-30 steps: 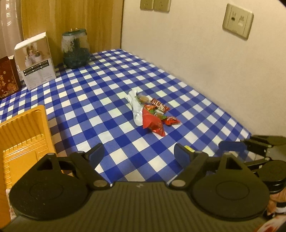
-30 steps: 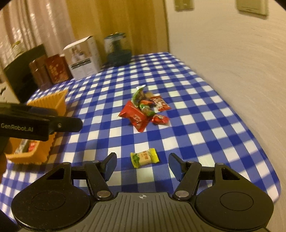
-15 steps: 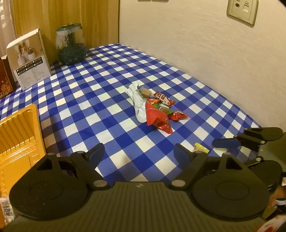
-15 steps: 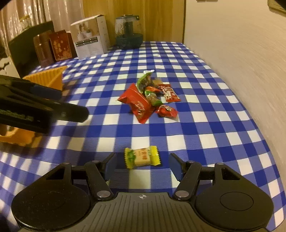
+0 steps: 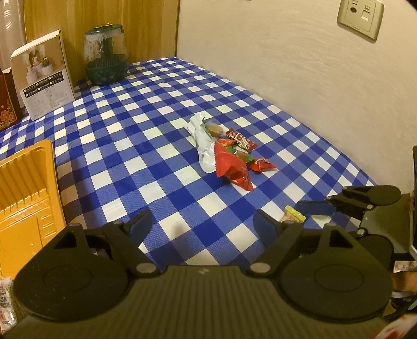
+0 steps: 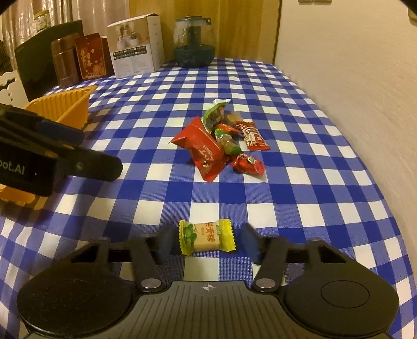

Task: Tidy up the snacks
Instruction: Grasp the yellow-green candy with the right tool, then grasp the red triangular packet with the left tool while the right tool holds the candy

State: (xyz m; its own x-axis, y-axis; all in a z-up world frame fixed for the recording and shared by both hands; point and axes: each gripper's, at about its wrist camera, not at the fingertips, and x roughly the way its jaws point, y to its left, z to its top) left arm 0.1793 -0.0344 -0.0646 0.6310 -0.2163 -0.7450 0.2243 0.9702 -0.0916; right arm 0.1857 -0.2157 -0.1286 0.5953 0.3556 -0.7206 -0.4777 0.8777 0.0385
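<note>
Two grippers over a blue-and-white checked tablecloth (image 6: 299,161). Right gripper (image 6: 207,243) low over the near edge of the cloth, jaws closing, blurred with the motion, with a yellow-wrapped candy (image 6: 207,238) lying flat between them. Small gaps on both sides of the wrapper's crimped ends, so pads not pressing on it. Same candy (image 5: 294,217) peeking out in the left wrist view, just behind the left gripper's right finger, with the right gripper's blue pad right beside it.

Left gripper (image 5: 202,221) spread wide over bare cloth, nothing between the fingers, hanging off to the left of the candy.

Farther up the cloth, well apart from the lone candy: a small pile of snacks (image 6: 224,140). Big red packet (image 6: 203,152) nearest, a small red candy (image 6: 249,163) touching its right side, a green-wrapped one (image 6: 228,142) and a long red bar (image 6: 252,136) behind, a green-and-white pouch (image 6: 215,114) at the back. From the left wrist view, that pouch showing its silvery-white back.

Orange plastic tray (image 5: 24,198) at the left edge of the table, ribbed walls, partly hidden by the left gripper in the right wrist view.

Along the far side: a white box (image 6: 136,47), a dark red box (image 6: 91,56), a brown canister (image 6: 64,62), and a glass jar with a dark base (image 6: 194,43) in the corner. Wall socket (image 5: 360,18) high on the pale wall.
</note>
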